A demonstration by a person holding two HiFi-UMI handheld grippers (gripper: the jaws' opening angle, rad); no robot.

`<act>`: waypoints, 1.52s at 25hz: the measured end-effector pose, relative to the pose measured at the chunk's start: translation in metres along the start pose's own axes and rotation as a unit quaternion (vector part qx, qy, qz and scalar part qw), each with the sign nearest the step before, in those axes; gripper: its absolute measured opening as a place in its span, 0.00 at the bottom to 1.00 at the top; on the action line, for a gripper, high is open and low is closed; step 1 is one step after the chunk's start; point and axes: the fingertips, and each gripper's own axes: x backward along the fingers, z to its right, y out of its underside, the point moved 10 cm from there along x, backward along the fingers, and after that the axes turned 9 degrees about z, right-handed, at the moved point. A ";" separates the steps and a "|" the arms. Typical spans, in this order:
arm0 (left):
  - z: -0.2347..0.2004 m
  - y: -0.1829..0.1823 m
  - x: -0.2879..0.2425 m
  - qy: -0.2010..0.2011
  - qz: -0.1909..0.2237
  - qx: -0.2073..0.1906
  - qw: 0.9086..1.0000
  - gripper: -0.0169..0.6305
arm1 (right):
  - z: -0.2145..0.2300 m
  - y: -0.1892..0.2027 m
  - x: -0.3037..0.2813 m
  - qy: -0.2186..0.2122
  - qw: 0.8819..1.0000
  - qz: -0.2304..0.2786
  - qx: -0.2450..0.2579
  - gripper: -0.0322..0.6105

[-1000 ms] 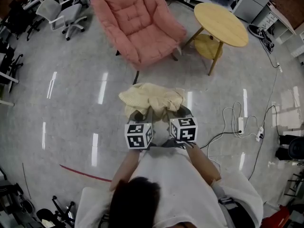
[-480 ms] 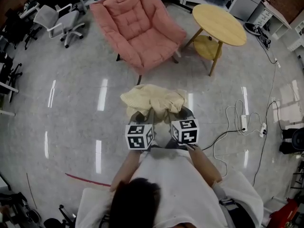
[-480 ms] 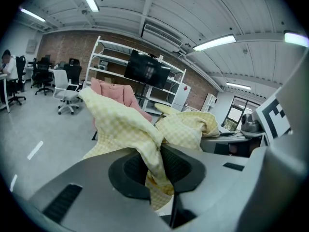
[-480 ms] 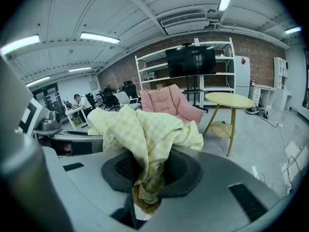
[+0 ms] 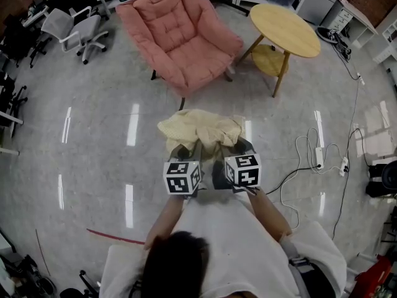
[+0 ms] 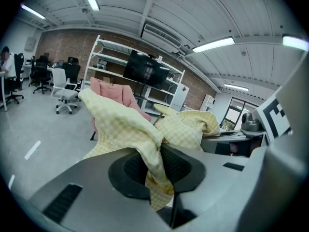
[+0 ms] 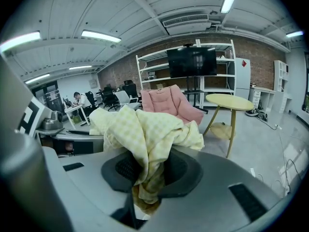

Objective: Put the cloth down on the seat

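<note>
Cloth point(image 5: 200, 128) edged nearer armchair point(image 5: 177, 33), bunched ahead of both clamping hand-held grippers point(image 6: 155, 166) point(image 7: 145, 173).

The head view looks steeply down from above the person point(image 5: 229, 241) onto the glossy grey floor point(image 5: 93, 141). Each gripper view sits just behind its own jaws, facing across the room. All three share the crumpled yellow checked cloth point(image 5: 198, 128) and the padded pink armchair point(image 5: 180, 36).

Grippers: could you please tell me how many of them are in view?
2. The left gripper is shut on the yellow cloth at its left side; the right gripper is shut on its right side. None appears hidden.
</note>
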 end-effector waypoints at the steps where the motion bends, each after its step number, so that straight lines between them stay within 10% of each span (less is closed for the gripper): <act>1: -0.001 -0.001 -0.002 -0.001 0.001 0.001 1.000 0.15 | 0.001 -0.001 -0.003 -0.003 1.000 -0.001 0.002 0.21; 38: -0.011 -0.073 -0.226 -0.084 -0.010 0.049 0.995 0.15 | 0.167 -0.082 -0.184 -0.073 0.997 -0.036 0.001 0.21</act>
